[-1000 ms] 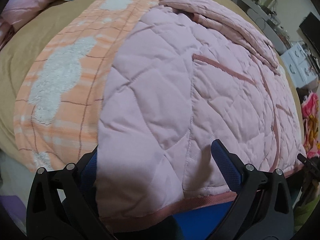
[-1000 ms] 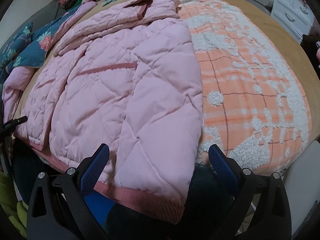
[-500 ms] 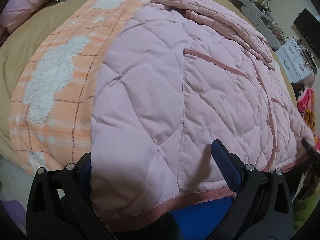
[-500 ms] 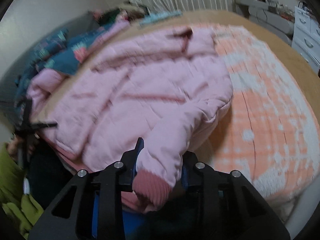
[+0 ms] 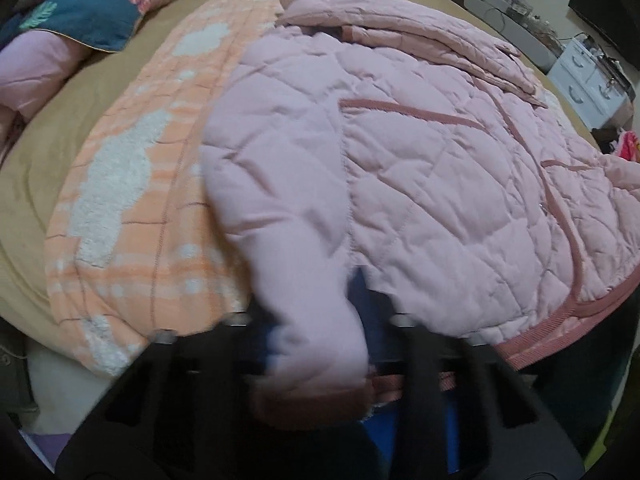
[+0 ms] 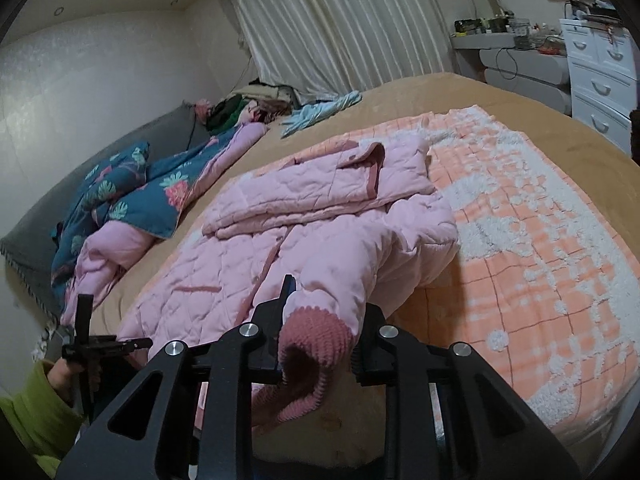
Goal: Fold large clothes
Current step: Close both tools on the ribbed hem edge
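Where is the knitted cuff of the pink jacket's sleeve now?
In the right wrist view, the knitted cuff sits low at centre, clamped in the right gripper above the orange blanket.

From where I stand, nothing can be read anywhere: no words, labels, brands or numbers on the pink quilted jacket (image 6: pixel 320 236), the orange checked blanket (image 6: pixel 520 248), the floral quilt (image 6: pixel 132 196) or the white drawers (image 6: pixel 600 76).
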The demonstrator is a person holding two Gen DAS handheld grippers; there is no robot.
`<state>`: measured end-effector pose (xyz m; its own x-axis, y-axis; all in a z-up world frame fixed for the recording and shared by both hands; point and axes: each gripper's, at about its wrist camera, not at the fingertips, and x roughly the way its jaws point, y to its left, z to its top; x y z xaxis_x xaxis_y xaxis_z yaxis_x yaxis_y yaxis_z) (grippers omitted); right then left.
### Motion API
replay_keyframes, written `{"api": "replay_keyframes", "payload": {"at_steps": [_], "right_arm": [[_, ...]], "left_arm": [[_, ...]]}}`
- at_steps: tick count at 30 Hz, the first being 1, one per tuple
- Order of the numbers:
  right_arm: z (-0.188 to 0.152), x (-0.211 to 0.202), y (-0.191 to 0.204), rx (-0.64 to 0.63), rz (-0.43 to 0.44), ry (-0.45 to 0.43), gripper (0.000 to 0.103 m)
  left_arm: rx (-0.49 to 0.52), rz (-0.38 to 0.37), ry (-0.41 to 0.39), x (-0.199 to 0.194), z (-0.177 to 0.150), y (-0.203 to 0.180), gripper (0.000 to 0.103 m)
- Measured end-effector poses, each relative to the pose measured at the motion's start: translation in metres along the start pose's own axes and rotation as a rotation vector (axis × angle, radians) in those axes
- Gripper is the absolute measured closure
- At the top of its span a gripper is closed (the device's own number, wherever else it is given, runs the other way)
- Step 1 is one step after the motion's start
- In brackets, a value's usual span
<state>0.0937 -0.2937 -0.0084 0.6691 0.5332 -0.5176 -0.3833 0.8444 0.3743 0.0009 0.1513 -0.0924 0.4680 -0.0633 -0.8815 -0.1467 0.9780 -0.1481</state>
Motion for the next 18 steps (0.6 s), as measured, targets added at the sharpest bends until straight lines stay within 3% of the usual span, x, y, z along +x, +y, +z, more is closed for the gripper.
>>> {"api": "replay_keyframes", "payload": {"at_steps": [6, 18], "right_arm": [[0.002, -0.005, -0.001, 0.03, 0.008, -0.037, 0.082], [0.038, -0.01, 0.002, 0.062, -0.005, -0.117, 0.084]], "left_arm": [[-0.028, -0.055, -0.087, -0.023, 0.014, 0.005, 0.093], [-0.054, -0.127, -0.284, -0.077, 0.072, -0.005, 0.094]]}}
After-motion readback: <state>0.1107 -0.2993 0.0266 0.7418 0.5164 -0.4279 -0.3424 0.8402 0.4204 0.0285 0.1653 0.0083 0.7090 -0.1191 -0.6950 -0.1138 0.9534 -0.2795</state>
